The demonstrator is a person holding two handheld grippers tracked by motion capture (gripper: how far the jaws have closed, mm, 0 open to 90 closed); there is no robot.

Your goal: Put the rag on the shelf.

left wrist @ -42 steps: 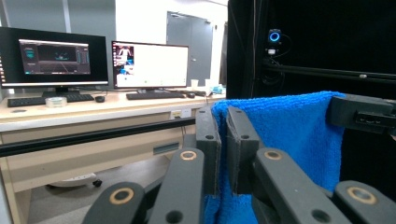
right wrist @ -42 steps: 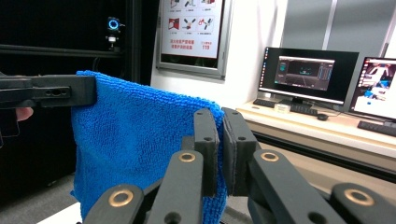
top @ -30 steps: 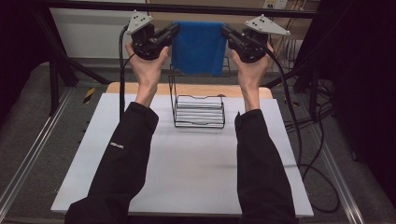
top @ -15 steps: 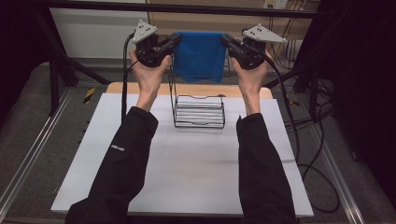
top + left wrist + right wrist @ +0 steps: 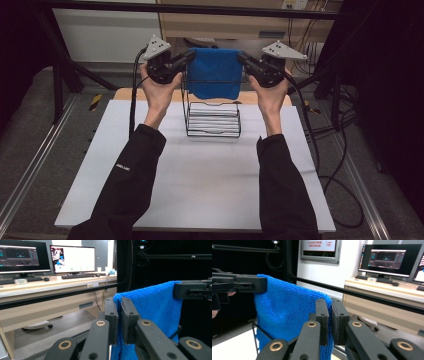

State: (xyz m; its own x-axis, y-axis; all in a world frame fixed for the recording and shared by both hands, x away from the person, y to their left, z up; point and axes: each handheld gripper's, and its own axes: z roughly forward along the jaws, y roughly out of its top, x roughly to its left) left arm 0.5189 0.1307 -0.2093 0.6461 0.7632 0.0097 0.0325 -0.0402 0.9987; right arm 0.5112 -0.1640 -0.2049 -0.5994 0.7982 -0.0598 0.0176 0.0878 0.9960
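Lowered toward the wire rack [image 5: 213,118], both hand-held grippers [image 5: 187,58] [image 5: 243,59] pinch the fluffy blue towel's [image 5: 216,72] top corners.

The wire rack [image 5: 212,112] stands mid-table, its tall frame right under the hanging towel [image 5: 215,72]. The white table [image 5: 200,185] lies bare in front and to either side of it.

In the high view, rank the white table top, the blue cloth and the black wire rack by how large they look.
1. white table top, by far the largest.
2. blue cloth and black wire rack look about alike; the cloth hangs in front of the rack's upper part and sits higher, so no ranking between them.
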